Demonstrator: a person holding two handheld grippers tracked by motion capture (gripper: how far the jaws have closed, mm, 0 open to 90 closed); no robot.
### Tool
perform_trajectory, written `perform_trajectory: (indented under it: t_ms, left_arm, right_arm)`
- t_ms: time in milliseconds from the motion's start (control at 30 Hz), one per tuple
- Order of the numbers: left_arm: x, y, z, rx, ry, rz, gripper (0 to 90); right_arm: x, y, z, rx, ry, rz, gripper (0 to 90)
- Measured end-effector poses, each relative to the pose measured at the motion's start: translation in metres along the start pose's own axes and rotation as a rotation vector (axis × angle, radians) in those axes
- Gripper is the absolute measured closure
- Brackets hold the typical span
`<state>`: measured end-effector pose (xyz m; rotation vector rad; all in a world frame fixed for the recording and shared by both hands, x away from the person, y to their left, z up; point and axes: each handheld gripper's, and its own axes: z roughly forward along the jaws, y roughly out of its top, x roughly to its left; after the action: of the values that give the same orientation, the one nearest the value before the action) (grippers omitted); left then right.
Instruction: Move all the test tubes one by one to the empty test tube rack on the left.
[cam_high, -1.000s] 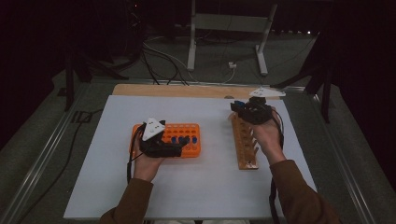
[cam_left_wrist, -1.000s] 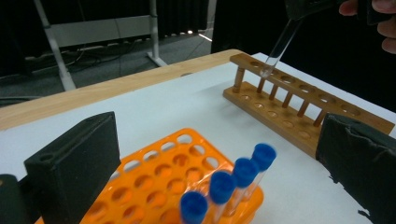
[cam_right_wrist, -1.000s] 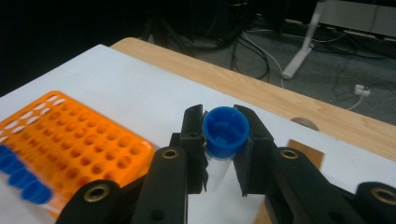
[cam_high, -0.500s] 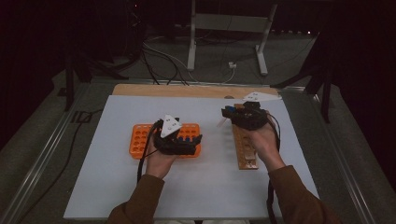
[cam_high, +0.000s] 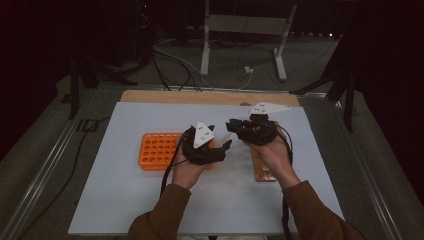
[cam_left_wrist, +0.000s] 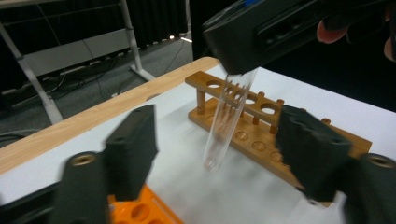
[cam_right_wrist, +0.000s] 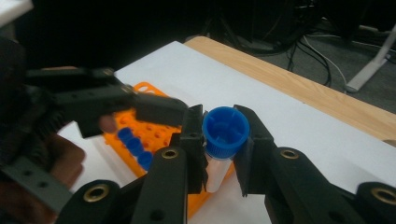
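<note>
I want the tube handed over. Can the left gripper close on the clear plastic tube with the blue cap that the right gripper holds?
Probably yes. The left gripper has its jaws open, one on each side of the clear plastic tube, which hangs free below the right gripper, above the white table. Nothing stands between.

This looks like a lab or recording studio set up for bench tests, not a home. In the middle of the high view stands a table (cam_high: 125, 200) covered with a white sheet, a wooden edge (cam_high: 200, 97) showing along its far side. Black curtains (cam_high: 60, 30) close off the upper part of the frame, and the floor is grey. Loose cables (cam_high: 175, 60) snake across that floor at upper centre, beside the metal legs of a stand (cam_high: 242, 30). Lab gear sits on the sheet: an orange tube rack (cam_high: 157, 150) at centre left, a wooden tube rack (cam_left_wrist: 252, 128) at centre right, and a clear test tube (cam_left_wrist: 226, 121) with a blue cap (cam_right_wrist: 225, 126).
</note>
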<state>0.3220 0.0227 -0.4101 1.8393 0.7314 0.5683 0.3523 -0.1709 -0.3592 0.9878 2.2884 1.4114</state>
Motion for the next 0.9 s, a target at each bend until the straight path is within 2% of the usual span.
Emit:
perform_trajectory:
  t_ms: [133, 367, 633, 767, 900]
  left_arm:
    - [-0.0020, 0.0012, 0.0021, -0.020, -0.022, 0.007, 53.0]
    - [-0.0004, 0.0018, 0.0026, -0.039, -0.045, -0.009, 70.7]
    - [-0.0036, 0.0013, 0.0043, -0.052, -0.071, -0.007, 77.5]
    - [-0.0020, 0.0012, 0.0049, -0.054, -0.072, -0.019, 78.3]
    - [0.0019, -0.0003, 0.0066, -0.032, -0.055, -0.033, 78.4]
  right_arm:
    - [0.0019, 0.0001, 0.0007, 0.000, 0.019, 0.003, 75.8]
    - [0.0032, -0.0006, 0.0018, 0.003, 0.049, 0.015, 75.8]
    - [0.0024, -0.0006, 0.0019, -0.002, 0.052, 0.022, 75.2]
    - [0.0009, -0.0005, -0.0004, -0.022, 0.054, 0.028, 60.7]
    - [-0.0024, 0.0001, -0.0031, -0.038, 0.041, 0.046, 47.4]
